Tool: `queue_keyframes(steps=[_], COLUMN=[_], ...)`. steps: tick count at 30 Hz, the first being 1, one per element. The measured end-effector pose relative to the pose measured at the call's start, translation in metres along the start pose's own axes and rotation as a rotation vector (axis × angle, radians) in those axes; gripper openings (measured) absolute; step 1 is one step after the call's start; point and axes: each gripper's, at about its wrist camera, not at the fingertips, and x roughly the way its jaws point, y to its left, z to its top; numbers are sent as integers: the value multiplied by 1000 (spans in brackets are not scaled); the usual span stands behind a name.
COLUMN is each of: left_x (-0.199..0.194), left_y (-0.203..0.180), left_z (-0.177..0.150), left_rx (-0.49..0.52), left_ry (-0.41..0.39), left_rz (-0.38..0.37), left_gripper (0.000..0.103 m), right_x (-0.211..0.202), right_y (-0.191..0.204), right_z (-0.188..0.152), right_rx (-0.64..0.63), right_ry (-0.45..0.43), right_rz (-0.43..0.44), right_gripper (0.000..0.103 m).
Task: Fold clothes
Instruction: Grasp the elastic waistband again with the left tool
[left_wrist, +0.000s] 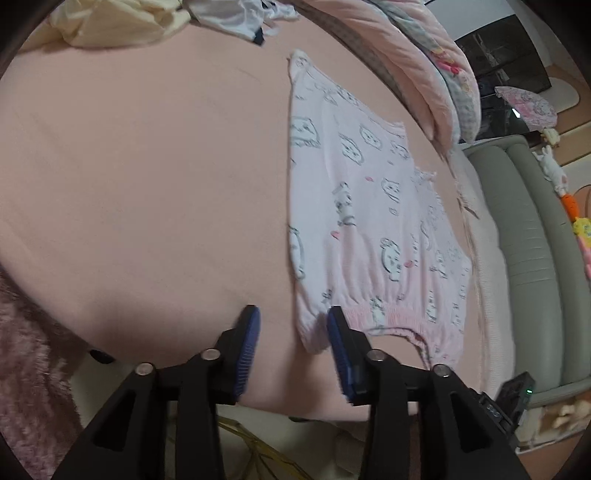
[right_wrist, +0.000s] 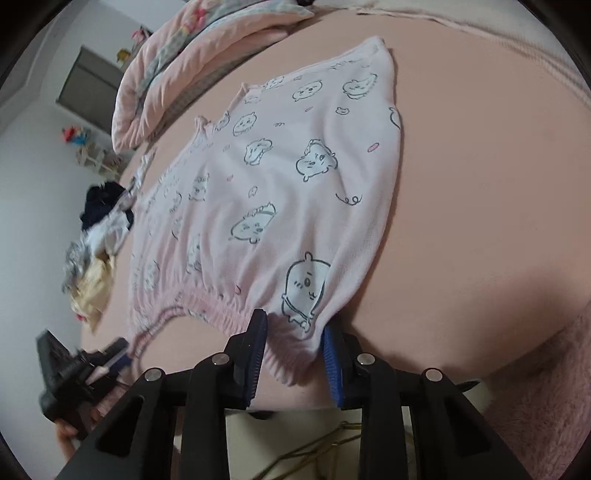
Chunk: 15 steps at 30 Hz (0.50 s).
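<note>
Across bed (left_wrist: 147, 184), lying flat: pink printed pants (left_wrist: 369, 206), waistband nearest, legs running away toward quilt (left_wrist: 424, 55). Spread like that probably for clean fold lines.

Straddling waistband corner: left gripper (left_wrist: 293, 325), jaws parted, one pad on cloth edge, other on bare sheet, nothing pinched, so released. Sitting low at opposite corner: right gripper (right_wrist: 295, 328), waistband bunching between pads, cloth bulging out past them; jaws partly parted, pressing or not — cannot tell. Also showing at lower left of right view as dark blurred tool, beside waistband.

Holding both corners of same hem, likely setting up a lift to carry waistband over toward leg ends, or pull to smooth first. Needing left jaws to close on cloth before any lift.

Piling at far edge: other clothes (left_wrist: 122, 22), waiting. Hanging off near edge: fuzzy blanket (right_wrist: 535, 387).
</note>
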Motion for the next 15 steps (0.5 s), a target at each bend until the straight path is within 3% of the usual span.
queue_keyframes(steps=[4, 7, 9, 10, 11, 15], left_x=[12, 23, 26, 26, 24, 19], left_y=[-23, -36, -39, -39, -37, -26], left_z=[2, 4, 6, 7, 9, 12], left_rx=[111, 145, 153, 150, 137, 91], left_ry=[6, 3, -3, -6, -10, -12], left_rz=[77, 61, 55, 48, 34, -17], left_gripper=[39, 39, 28, 14, 10, 10], right_x=[4, 7, 11, 10, 9, 8], right_y=[-3, 9, 19, 23, 27, 37], right_z=[2, 3, 3, 2, 1, -2], right_rx=[-4, -37, -72, -91, -110, -159], right_ry=[10, 0, -11, -21, -32, -23], right_rz=[31, 31, 14, 3, -8, -28], right_gripper=[30, 31, 27, 16, 9, 10])
